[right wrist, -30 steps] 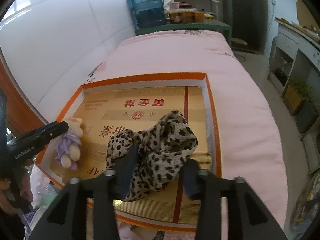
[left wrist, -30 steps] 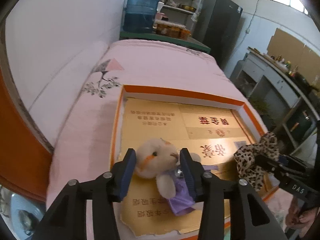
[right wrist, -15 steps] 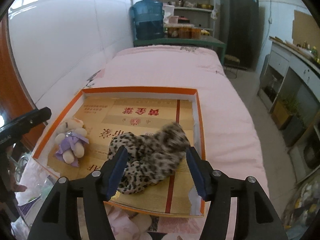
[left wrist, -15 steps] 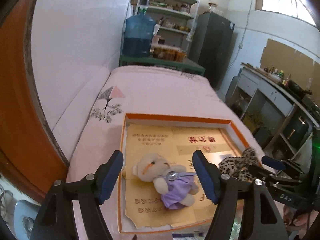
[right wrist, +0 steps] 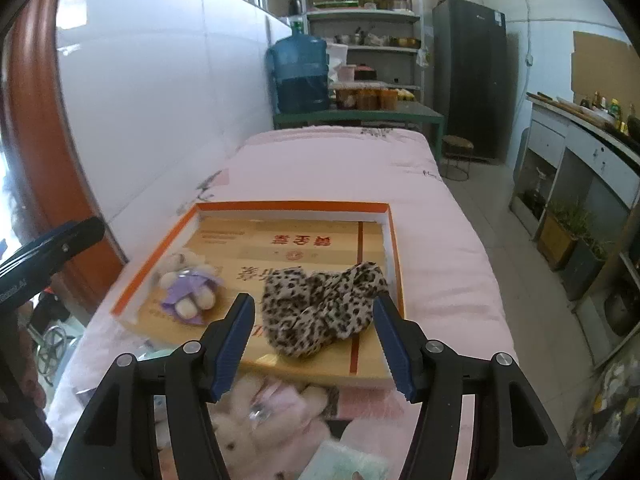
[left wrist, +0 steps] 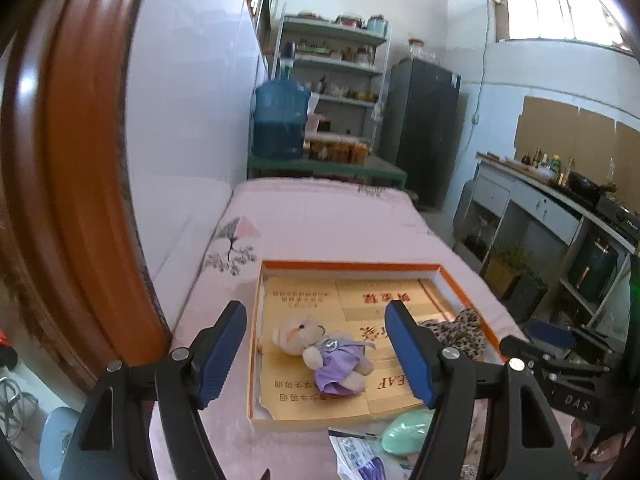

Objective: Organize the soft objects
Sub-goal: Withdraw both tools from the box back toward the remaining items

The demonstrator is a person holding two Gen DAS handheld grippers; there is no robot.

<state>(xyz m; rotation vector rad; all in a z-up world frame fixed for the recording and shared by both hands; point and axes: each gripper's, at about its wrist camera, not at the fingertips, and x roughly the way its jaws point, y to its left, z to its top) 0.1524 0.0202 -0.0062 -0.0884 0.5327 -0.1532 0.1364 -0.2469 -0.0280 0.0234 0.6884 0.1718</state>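
Blue water jug (left wrist: 280, 122) behind, dark fridge (left wrist: 424, 128), pink bedcover (right wrist: 340, 168)

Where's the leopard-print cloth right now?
In the right wrist view the leopard-print cloth lies bunched in the orange-rimmed box, at its right side, right of the small bear in a purple dress.
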